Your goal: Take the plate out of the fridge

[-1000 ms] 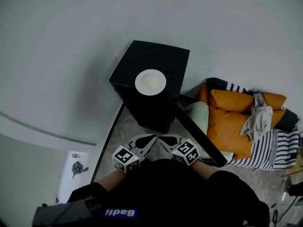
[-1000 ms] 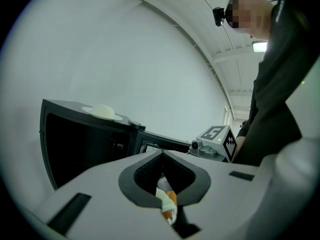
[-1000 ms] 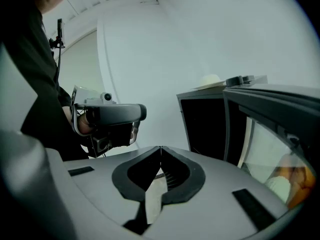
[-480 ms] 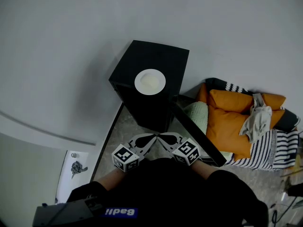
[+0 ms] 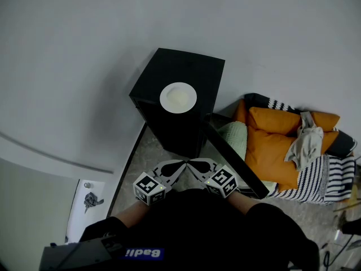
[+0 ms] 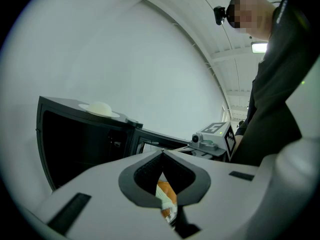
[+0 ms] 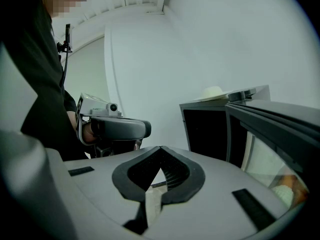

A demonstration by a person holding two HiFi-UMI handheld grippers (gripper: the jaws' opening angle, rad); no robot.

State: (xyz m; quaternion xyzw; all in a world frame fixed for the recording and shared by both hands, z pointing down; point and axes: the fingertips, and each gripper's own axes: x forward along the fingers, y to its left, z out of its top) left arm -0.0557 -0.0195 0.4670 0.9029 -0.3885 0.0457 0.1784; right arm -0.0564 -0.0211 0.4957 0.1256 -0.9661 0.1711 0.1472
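A white plate (image 5: 179,97) with a pale mound on it rests on top of the black mini fridge (image 5: 198,66), whose door (image 5: 234,161) hangs open to the right. The interior looks dark. Both grippers are held close to the person's body, in front of the fridge and well short of it. My left gripper (image 5: 179,165) is shut with nothing in it, and so is my right gripper (image 5: 194,165); their tips almost meet. From the left gripper view the plate (image 6: 100,109) shows above the fridge (image 6: 75,144). The right gripper view has the plate (image 7: 214,93) at upper right.
Orange cushions (image 5: 282,137), a pale green pillow (image 5: 237,134), a grey cloth (image 5: 304,143) and a striped blanket (image 5: 327,176) lie on the floor right of the fridge door. White walls stand behind and to the left. A small white item (image 5: 87,205) lies at lower left.
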